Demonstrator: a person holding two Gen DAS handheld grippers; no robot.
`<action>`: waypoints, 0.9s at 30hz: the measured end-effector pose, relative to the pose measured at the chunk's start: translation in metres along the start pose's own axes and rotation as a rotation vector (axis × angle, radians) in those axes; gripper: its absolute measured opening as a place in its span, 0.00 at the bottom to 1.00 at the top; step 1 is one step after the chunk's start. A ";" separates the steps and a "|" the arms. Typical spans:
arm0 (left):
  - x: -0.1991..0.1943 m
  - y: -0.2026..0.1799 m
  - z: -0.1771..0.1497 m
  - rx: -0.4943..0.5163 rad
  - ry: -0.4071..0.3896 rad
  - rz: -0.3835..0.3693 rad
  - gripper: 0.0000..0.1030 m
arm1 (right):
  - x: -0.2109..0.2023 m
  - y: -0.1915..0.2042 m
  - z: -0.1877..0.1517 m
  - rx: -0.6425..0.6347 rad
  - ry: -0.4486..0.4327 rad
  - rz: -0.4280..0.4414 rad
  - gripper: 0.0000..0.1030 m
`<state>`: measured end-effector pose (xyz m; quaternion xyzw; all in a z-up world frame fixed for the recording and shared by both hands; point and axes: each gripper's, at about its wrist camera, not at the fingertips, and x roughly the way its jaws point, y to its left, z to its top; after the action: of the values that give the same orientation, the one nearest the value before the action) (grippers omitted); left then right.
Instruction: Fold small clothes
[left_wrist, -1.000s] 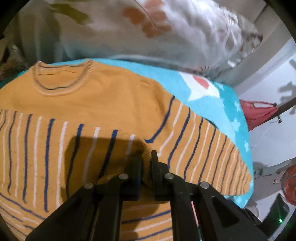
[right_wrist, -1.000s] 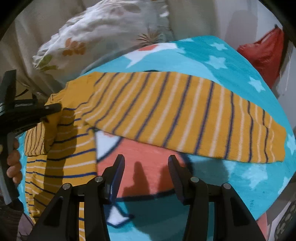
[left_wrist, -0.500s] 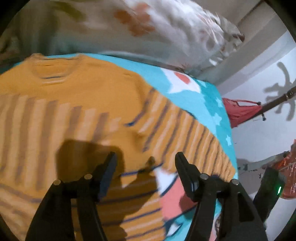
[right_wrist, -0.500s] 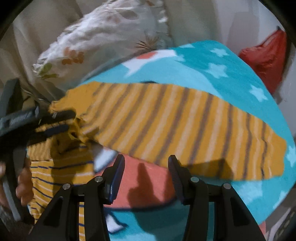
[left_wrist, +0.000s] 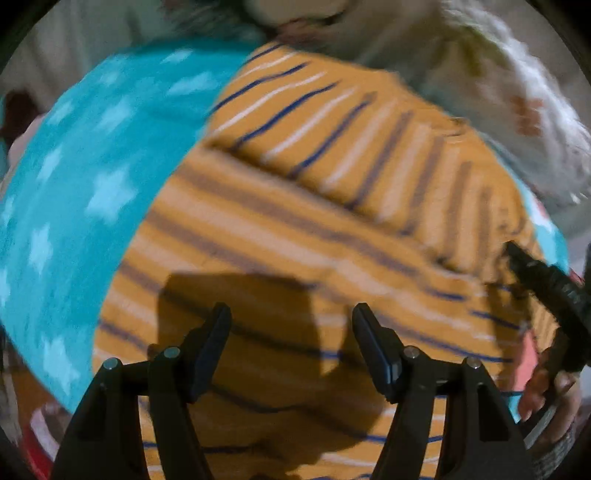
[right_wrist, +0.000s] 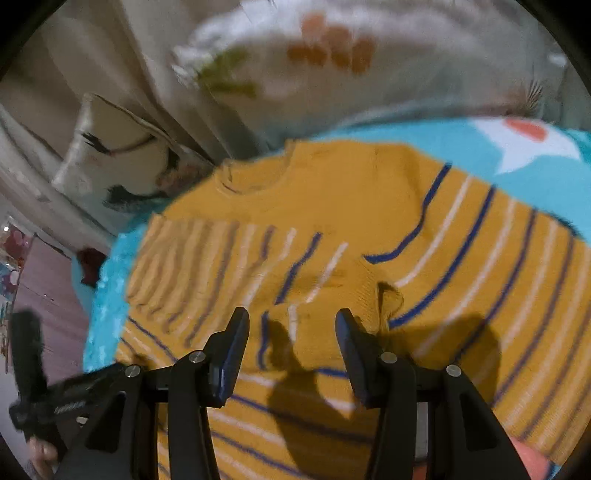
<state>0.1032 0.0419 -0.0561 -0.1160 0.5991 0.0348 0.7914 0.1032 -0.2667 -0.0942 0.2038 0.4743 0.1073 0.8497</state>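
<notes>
A small mustard-orange sweater with blue and white stripes lies on a turquoise star blanket. One sleeve is folded across its body. In the right wrist view the sweater shows its neckline at the back and the other sleeve stretched out to the right. My left gripper is open and empty just above the sweater's body. My right gripper is open and empty over the folded sleeve's cuff. Each gripper shows at the edge of the other's view.
A floral white pillow lies behind the sweater, also in the left wrist view. A cream cushion with a drawn face stands at the back left. The blanket's red and white print shows at the right.
My left gripper let go of the sleeve cuff, opened, and swung left over the sweater's body. My right gripper moved left from the bare blanket to above the folded cuff.
</notes>
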 end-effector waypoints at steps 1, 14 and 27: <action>0.004 0.006 -0.003 -0.020 0.012 -0.003 0.65 | 0.000 -0.003 0.001 -0.001 -0.023 0.012 0.51; -0.033 -0.045 0.000 0.140 -0.077 -0.081 0.65 | -0.113 -0.103 -0.077 0.299 -0.139 -0.102 0.57; 0.003 -0.083 -0.009 0.305 0.012 -0.108 0.65 | -0.226 -0.212 -0.190 0.800 -0.373 -0.287 0.60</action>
<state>0.1115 -0.0414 -0.0492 -0.0267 0.5950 -0.1000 0.7970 -0.1801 -0.4946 -0.1058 0.4638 0.3410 -0.2412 0.7813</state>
